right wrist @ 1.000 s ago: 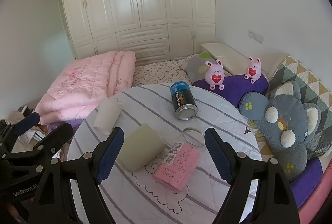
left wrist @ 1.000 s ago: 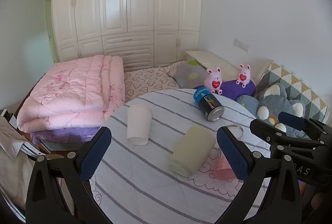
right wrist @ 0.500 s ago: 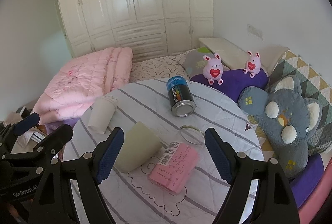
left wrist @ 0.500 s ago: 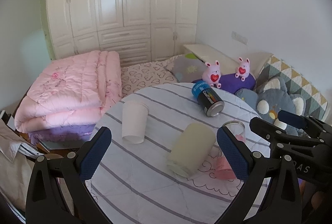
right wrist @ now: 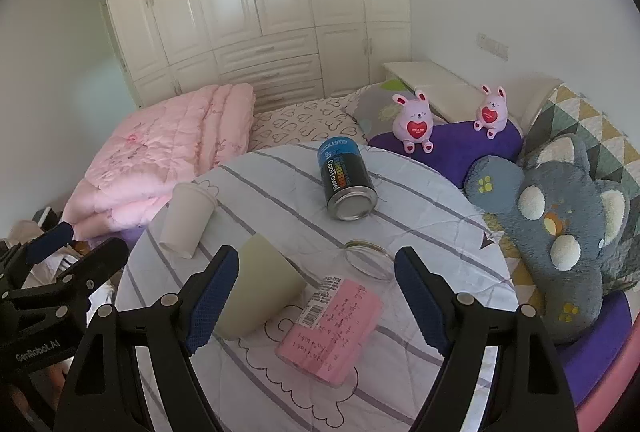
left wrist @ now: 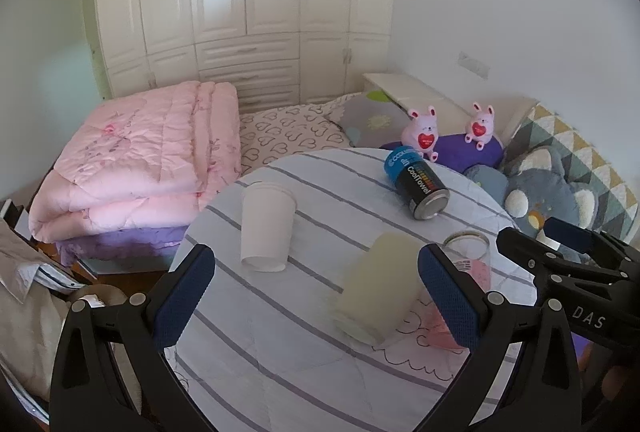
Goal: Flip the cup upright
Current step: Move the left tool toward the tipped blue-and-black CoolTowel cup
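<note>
Left wrist view: pale-yellow cup [left wrist: 378, 288] on its side, mouth toward camera.

Home bedroom: tall cream built-in wardrobe [left wrist: 244, 7], folded pink quilt [left wrist: 136, 159] on heart-print bedsheet [left wrist: 280, 135], 2 pink plush rabbits [right wrist: 414, 123].
</note>
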{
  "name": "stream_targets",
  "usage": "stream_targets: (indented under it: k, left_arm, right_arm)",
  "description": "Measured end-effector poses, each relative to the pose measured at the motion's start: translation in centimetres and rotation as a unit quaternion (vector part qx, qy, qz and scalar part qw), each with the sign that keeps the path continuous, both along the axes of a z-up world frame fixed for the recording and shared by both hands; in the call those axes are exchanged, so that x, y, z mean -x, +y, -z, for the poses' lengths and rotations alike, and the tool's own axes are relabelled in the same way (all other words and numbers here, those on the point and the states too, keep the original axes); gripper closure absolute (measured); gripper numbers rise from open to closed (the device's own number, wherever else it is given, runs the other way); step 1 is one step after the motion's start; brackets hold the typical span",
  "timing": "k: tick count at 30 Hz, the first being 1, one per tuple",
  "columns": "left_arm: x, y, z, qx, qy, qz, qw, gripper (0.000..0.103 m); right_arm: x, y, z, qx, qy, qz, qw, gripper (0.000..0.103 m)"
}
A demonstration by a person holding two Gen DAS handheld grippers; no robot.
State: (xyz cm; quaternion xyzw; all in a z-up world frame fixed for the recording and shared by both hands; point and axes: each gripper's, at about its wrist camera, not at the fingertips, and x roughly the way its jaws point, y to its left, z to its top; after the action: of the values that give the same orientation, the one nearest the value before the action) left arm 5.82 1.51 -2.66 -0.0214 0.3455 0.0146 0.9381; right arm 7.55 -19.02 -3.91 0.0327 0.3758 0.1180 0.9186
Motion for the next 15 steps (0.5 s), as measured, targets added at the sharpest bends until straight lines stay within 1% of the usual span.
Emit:
stream_targets:
  k: [10,15]
  left_arm:
    - [-1.1,-1.1,0.5,-0.021,0.018,0.018,0.9995,0.000]
    - [-2.3,-2.7,1.7,-0.047,0.049,0.043,0.9968,0.000]
  right_arm:
    - [-0.7,-0.6,0.5,-0.007,0.007,0.003,1.000,0.021]
    - [-1.0,-1.2,0.9,-0.010,0.011,0.011,1.000,0.022]
